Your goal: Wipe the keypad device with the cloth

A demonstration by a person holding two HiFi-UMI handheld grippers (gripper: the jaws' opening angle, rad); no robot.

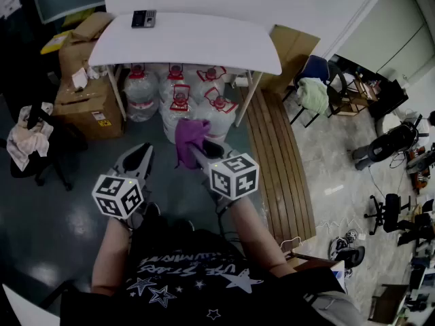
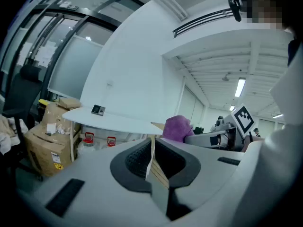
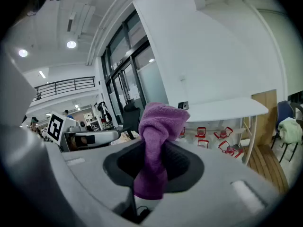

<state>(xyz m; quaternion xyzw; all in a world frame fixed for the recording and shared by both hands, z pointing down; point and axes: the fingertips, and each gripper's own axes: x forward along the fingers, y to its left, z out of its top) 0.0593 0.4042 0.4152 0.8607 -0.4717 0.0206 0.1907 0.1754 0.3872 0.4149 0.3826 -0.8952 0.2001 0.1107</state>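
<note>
While keypad point(image 1: 143, 18) sits well off on bench point(image 1: 204, 46), far edge, right gripper point(image 1: 198, 155) jaws clamped on cloth point(image 1: 190, 136), left gripper point(image 1: 140, 157) jaws together, empty. Risk imo: unbraced keypad skids off edge under wipe.

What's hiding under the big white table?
Big water jugs with red tops stand on the floor under the white table, between its legs. The tabletop covers whatever is farther back, so I can't tell how many jugs there are in all.
</note>
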